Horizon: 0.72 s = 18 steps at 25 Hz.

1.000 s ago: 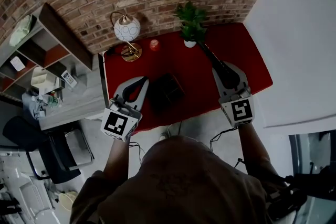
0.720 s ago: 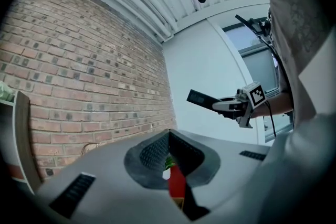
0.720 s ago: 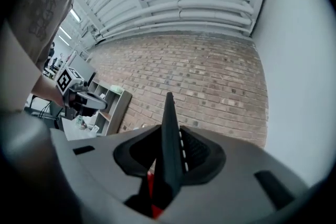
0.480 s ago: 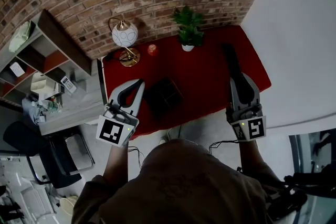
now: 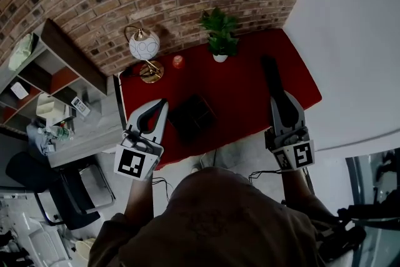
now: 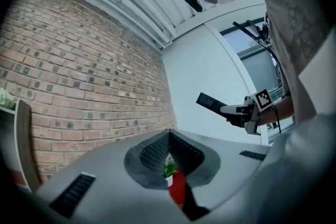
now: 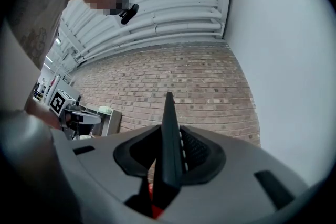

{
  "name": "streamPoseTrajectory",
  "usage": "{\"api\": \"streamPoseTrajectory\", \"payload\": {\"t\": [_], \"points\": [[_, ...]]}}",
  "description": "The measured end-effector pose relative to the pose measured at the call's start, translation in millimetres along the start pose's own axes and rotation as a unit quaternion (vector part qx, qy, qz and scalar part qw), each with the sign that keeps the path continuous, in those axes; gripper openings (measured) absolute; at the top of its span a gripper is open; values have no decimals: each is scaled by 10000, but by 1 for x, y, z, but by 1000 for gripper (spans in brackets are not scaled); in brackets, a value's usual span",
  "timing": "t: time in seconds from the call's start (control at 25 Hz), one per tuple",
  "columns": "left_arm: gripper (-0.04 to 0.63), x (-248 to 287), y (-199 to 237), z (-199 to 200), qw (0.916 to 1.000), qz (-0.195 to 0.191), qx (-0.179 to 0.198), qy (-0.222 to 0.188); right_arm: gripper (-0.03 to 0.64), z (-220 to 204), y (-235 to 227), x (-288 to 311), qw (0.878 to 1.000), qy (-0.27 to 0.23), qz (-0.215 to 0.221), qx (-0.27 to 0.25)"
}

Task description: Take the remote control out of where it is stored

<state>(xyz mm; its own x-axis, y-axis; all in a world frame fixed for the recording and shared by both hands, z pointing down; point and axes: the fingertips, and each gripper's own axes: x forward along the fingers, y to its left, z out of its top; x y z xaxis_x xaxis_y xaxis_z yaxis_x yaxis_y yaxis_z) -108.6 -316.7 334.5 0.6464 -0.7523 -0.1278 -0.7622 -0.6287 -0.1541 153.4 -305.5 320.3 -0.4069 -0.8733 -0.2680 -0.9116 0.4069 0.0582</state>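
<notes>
Remote control [image 7: 169,134] (edge-on) hides base within right gripper [image 5: 282,103] fingers [image 7: 198,148].

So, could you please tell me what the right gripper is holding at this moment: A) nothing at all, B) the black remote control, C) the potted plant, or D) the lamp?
B: the black remote control stands clamped edge-on between the jaws of the right gripper, over the red table.
</notes>
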Motion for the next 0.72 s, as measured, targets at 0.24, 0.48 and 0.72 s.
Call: {"api": "streamPoseTrajectory", "payload": {"t": [0.24,0.48,0.72], "points": [[-2,-1,1,-1,10000,-9,8,57,110,-6,0,1,9999,126,-2,54],[-2,-11,10,-5,9999,81,-62,110,110,-12,6,1,9995,312,26,65],[-2,-28,25,-22,9993,150,55,341,110,-20,24,2,9983,580,27,-44]]}}
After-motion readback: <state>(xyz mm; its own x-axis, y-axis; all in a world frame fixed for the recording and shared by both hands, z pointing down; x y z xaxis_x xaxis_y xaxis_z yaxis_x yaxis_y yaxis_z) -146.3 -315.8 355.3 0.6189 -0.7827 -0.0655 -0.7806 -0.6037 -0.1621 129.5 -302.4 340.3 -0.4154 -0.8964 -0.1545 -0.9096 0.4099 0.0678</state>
